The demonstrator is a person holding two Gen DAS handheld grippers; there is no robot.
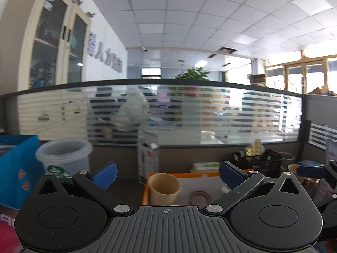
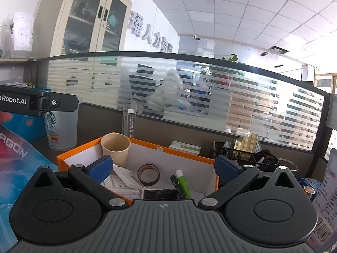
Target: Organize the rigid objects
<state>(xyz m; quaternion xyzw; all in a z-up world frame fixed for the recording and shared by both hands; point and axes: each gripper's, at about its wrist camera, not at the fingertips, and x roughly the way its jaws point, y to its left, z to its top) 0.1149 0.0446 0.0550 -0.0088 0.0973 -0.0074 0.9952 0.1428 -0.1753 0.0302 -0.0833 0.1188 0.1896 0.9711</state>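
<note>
Nearest the lens in the right wrist view, the right gripper (image 2: 163,169) is held level above the near edge of the orange box (image 2: 185,155), its jaws spread wide with nothing between the blue pads (image 2: 100,166). Below them, inside the box, lie a roll of dark tape (image 2: 148,174), a green-and-white marker (image 2: 182,184), white flat packs (image 2: 124,180) and a black flat item (image 2: 159,194), while a beige paper cup (image 2: 115,148) stands upright in the far left corner. The left gripper (image 1: 168,174) sits lower and further left, also level, its jaws likewise apart and empty; from there only the cup (image 1: 163,188), the tape roll (image 1: 199,198) and the box's far wall (image 1: 189,174) show, the rest of the contents being hidden behind the gripper body. A clear Starbucks tumbler (image 1: 64,158) stands on the surface left of the box, and a black mesh organiser (image 2: 246,155) with a yellow blister pack (image 2: 247,142) stands to its right. The left view catches the right gripper's blue fingertip (image 1: 309,169) at its right edge; the right view shows a black arm (image 2: 38,103) lettered "nRobot.AI" at its left edge.
</note>
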